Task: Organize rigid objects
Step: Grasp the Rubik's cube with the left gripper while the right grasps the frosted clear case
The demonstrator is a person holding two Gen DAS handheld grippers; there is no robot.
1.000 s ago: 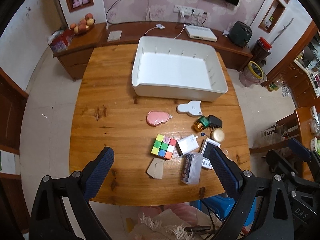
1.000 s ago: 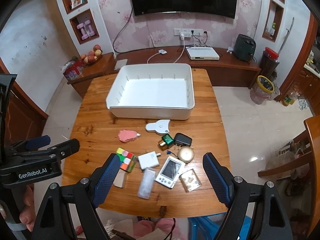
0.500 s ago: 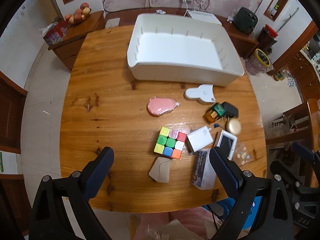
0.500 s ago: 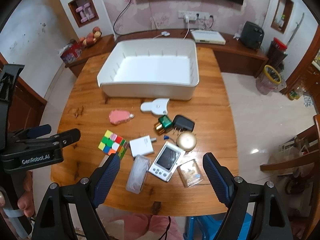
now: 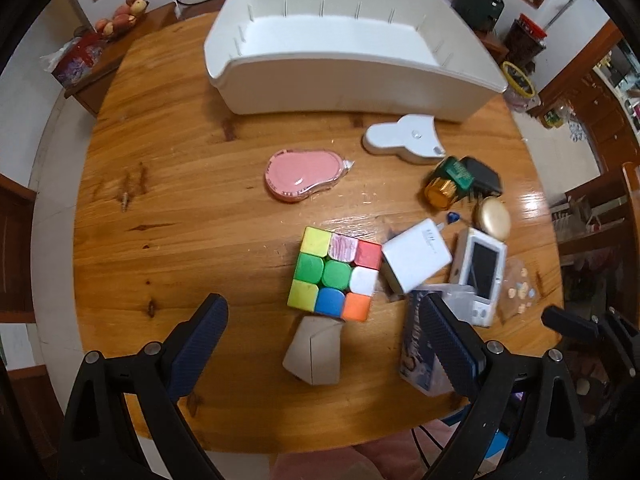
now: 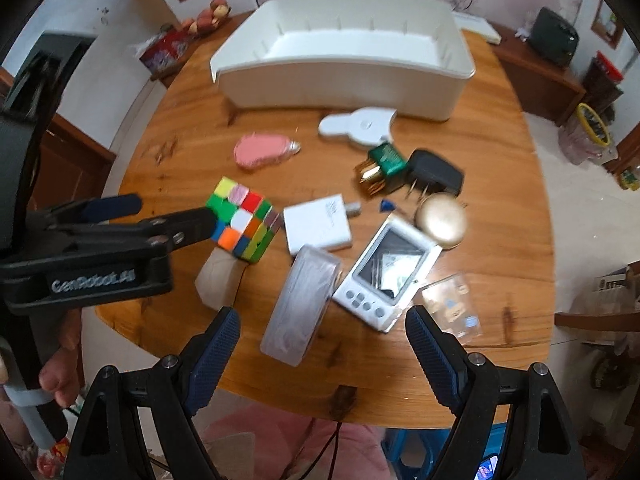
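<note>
A white bin [image 5: 344,80] stands empty at the far side of the wooden table [image 5: 168,208]. Small objects lie in front of it: a colour cube [image 5: 334,274], a pink case [image 5: 302,176], a white charger [image 5: 416,254], a tan wedge [image 5: 314,350], a clear box [image 6: 300,304], a white timer [image 6: 386,274], a gold disc [image 6: 442,220]. My left gripper [image 5: 324,320] is open above the tan wedge, just short of the cube; it also shows in the right wrist view [image 6: 160,216]. My right gripper [image 6: 324,328] is open above the clear box and timer.
A white scoop-shaped piece [image 5: 404,140], a green and gold bottle [image 5: 446,180], a black plug [image 6: 434,176] and a clear card packet [image 6: 454,306] lie on the right of the table. A sideboard with fruit [image 5: 120,20] stands behind.
Both grippers have dropped lower and moved forward over the near cluster of objects. Both stay open and empty. No object has moved.
</note>
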